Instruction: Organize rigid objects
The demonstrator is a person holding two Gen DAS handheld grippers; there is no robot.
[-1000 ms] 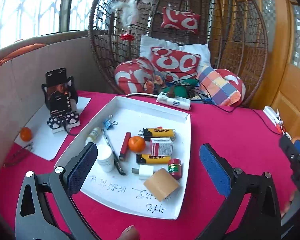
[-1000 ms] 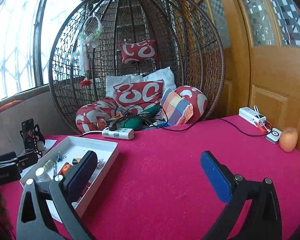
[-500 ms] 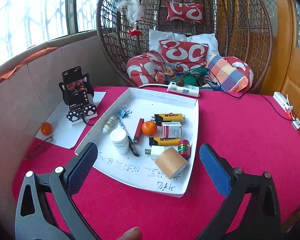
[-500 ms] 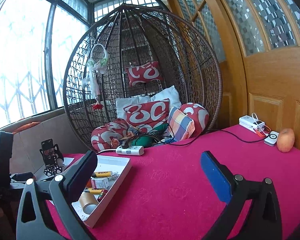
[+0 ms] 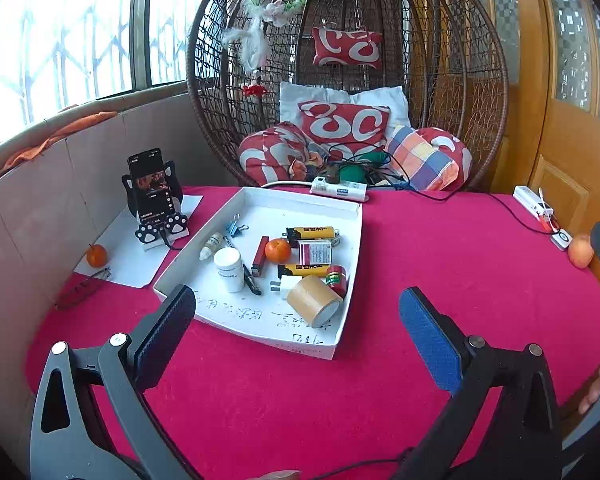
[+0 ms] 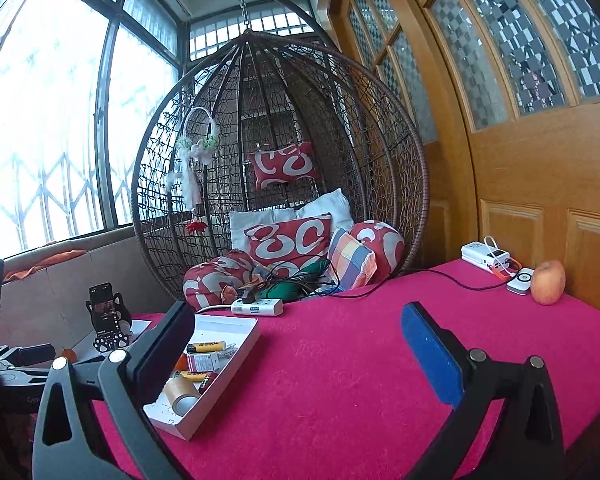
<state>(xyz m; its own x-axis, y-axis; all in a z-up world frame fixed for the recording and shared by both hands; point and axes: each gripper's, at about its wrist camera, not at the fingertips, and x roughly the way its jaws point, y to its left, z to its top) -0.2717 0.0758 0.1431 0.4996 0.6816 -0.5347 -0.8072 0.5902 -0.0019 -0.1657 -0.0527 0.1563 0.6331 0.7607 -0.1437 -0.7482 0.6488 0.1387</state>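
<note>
**Both tongs empty, tray waiting ahead of you**

Start at your far left: a phone on its stand [image 5: 153, 196] sits on a white sheet beside a stray orange [image 5: 96, 255], both outside the tray and probably not your concern.

Next comes the white tray [image 5: 342, 326] on the red tablecloth [image 5: 440, 248]. This is where the rigid objects lie, loosely mixed: a white bottle [image 5: 229, 269] standing upright, a dropper bottle [image 5: 212, 245] and blue binder clip [image 5: 233, 228] toward the far left corner, a tangerine [image 5: 278, 250] mid-tray, two yellow lighters [image 5: 310, 233], a small box [image 5: 315, 252], and a roll of tape [image 5: 314, 301] on its side near the front edge. Nothing is grouped, so sorting looks not yet begun.

Your left gripper [image 5: 296, 328] hovers short of the tray with fingers spread wide and nothing between them, likely so you can survey before choosing.

Your right gripper [image 6: 296, 340] is likewise spread and empty, aimed over bare cloth with the tray at its left. An apple [image 6: 547, 282] rests far right by the door.
</note>
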